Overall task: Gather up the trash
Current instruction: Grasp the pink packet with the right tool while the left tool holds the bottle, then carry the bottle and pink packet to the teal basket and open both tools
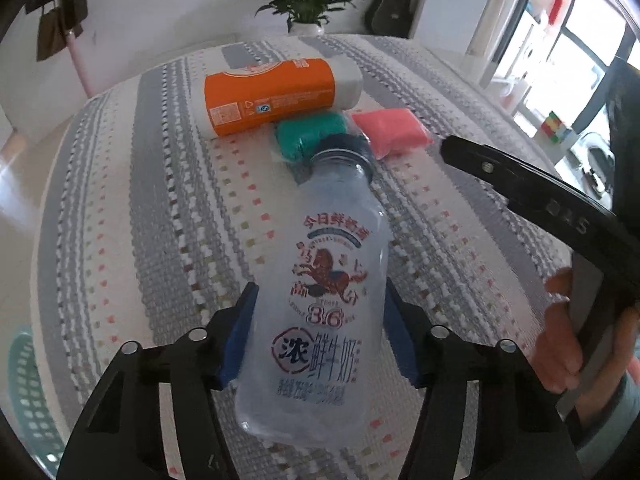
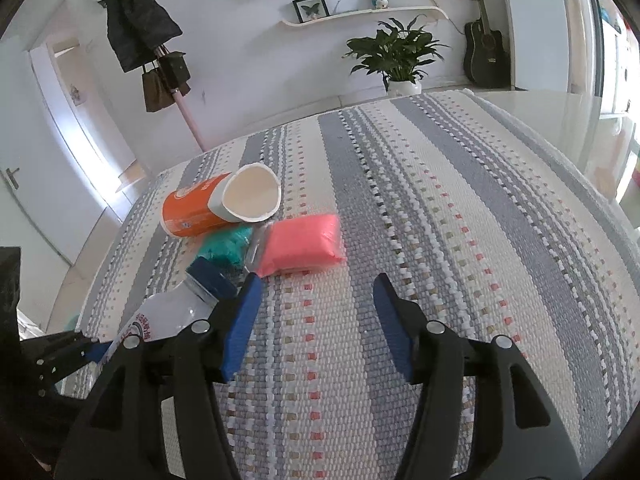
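Observation:
My left gripper [image 1: 318,304] is shut on a clear plastic milk bottle [image 1: 324,288] with a dark blue cap [image 1: 344,148], gripped around its lower body above the striped tablecloth [image 1: 140,220]. Beyond it lie an orange paper cup [image 1: 272,96] on its side, a green packet [image 1: 308,136] and a pink packet [image 1: 390,130]. My right gripper [image 2: 318,300] is open and empty, just short of the pink packet [image 2: 304,244]. The right wrist view also shows the cup [image 2: 224,204], the green packet [image 2: 226,246] and the bottle [image 2: 172,312] at lower left.
A green basket [image 1: 28,392] sits below the table's left edge. A potted plant [image 2: 400,56], a guitar [image 2: 486,52] and a coat stand [image 2: 160,60] stand along the far wall. The tablecloth [image 2: 440,220] stretches to the right.

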